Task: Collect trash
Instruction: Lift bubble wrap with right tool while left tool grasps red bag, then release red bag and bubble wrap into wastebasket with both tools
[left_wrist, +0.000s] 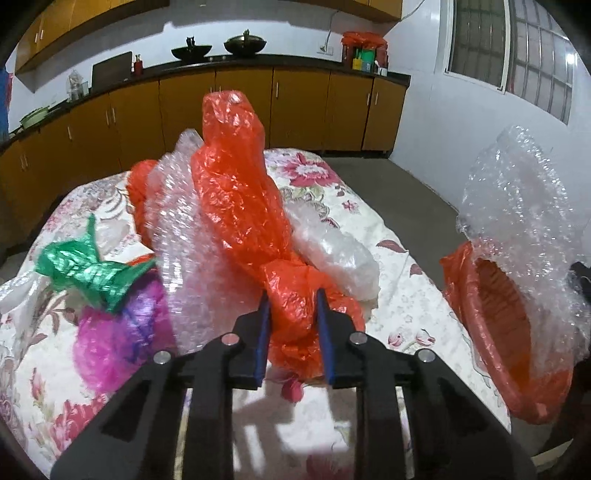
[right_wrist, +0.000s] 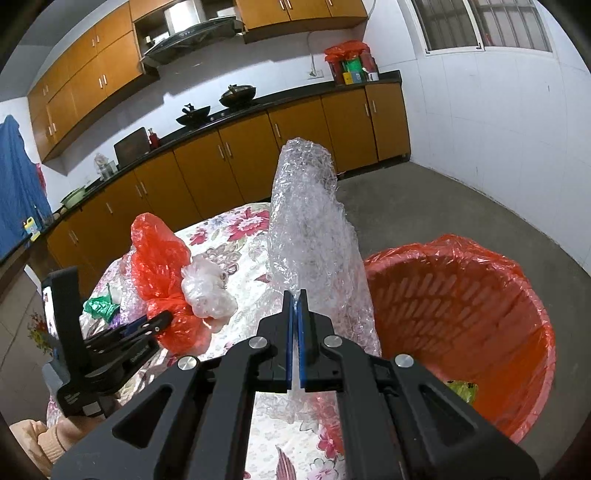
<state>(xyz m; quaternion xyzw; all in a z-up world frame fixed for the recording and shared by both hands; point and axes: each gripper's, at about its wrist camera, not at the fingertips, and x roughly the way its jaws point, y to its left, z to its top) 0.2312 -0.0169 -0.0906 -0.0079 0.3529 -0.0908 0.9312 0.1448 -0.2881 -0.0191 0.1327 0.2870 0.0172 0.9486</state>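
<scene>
Both grippers are mid-pickup over a flower-patterned bed (left_wrist: 399, 266). The left gripper (left_wrist: 293, 295) pinches a crumpled red plastic bag (left_wrist: 236, 192) between its jaws, the bag rising ahead of them among other wrappings. The right gripper (right_wrist: 295, 295), jaws pressed together on a sheet of bubble wrap (right_wrist: 310, 221), holds it upright just left of the red-lined bin (right_wrist: 480, 288). Next, judging by the layout: swing each piece over the bin's mouth and release.
</scene>
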